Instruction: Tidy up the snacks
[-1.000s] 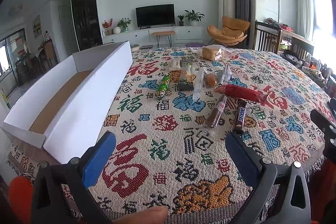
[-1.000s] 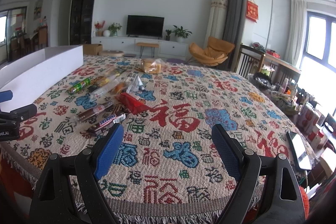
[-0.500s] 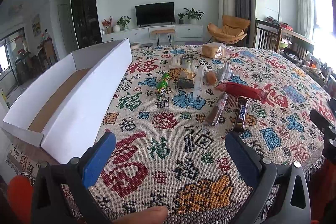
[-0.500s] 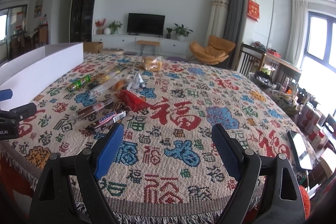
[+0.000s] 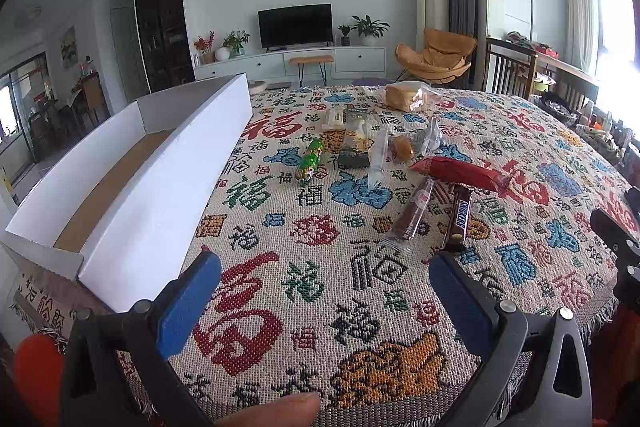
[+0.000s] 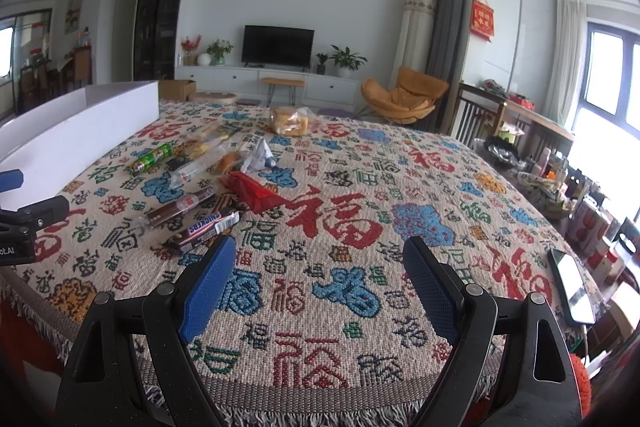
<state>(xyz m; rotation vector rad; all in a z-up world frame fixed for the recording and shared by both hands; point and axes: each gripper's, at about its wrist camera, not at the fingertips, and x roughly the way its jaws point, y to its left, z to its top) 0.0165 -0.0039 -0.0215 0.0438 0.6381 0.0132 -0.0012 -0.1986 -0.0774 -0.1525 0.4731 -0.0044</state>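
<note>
Several snacks lie on the patterned tablecloth (image 5: 320,291): a Snickers bar (image 5: 458,218) (image 6: 207,226), a brown clear-wrapped bar (image 5: 412,217) (image 6: 180,207), a red packet (image 5: 464,173) (image 6: 252,191), a green roll (image 5: 310,159) (image 6: 152,159) and a bagged bread loaf (image 5: 404,97) (image 6: 289,121). A long white box (image 5: 152,195) (image 6: 80,131) lies open and empty at the left. My left gripper (image 5: 324,287) is open and empty over the near edge. My right gripper (image 6: 318,277) is open and empty, right of the Snickers bar.
More clear-wrapped snacks (image 5: 378,157) lie mid-table. A phone (image 6: 570,285) lies at the table's right edge. Shelves with small items (image 6: 560,171) stand to the right. A TV unit and an orange chair (image 6: 404,99) stand beyond the table.
Both grippers have edged slightly forward over the table. Both stay open and empty. The snacks have not moved.
</note>
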